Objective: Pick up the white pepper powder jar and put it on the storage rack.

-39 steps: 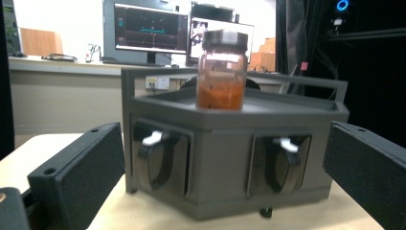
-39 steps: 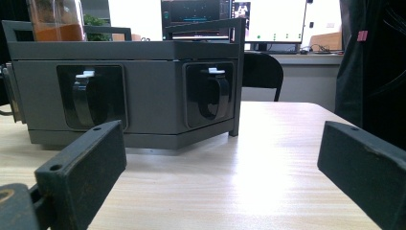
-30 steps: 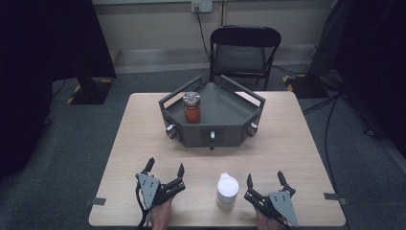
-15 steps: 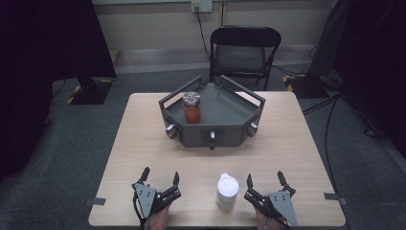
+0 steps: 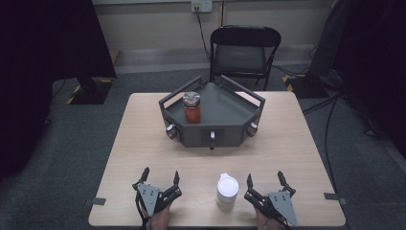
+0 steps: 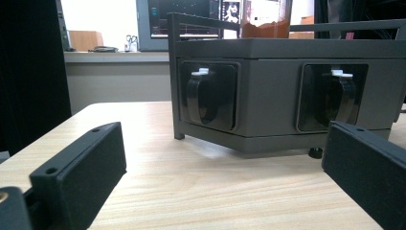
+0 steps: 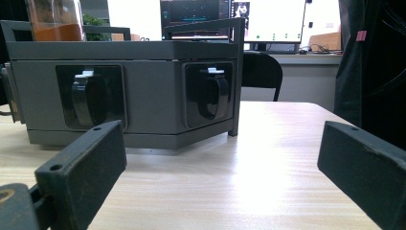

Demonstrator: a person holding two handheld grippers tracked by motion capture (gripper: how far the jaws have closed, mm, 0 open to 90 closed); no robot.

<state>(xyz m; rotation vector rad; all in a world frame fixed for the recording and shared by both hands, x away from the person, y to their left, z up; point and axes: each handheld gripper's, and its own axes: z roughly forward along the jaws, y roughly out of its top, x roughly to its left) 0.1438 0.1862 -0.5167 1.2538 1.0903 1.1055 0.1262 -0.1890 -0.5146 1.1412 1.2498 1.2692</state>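
Left gripper (image 5: pixel 160 179): rests at the near edge of the table, left of centre in the high view; jaws spread wide, nothing between them. In the left gripper view its two black jaws rise from the lower corners with bare tabletop between.
Right gripper (image 5: pixel 265 183): at the near edge, right of centre; jaws spread wide and holding nothing. The right gripper view shows the same wide gap over bare wood.
White container (image 5: pixel 227 189): a small white lidded tub, upright on the table between the two grippers, nearer the right one, just beside its left jaw but apart from it.
Table (image 5: pixel 297 143): light wood top, rectangular; tape marks at its near left and right edges.
Grey tray (image 5: pixel 225 108): a dark grey angular box with raised rail handles, standing in the far middle of the table, well apart from both grippers. Its front faces carry recessed black knobs with white tips, seen close in both gripper views (image 6: pixel 207 96) (image 7: pixel 210 93).
Jar (image 5: pixel 192 107): glass with a metal lid and red-orange contents, upright inside the tray toward its left side; its lower part shows above the tray wall in the left gripper view (image 6: pixel 265 19).
Chair (image 5: pixel 245 50): black folding chair beyond the far edge of the table, facing it.
Floor: grey carpet, cables running along the right.
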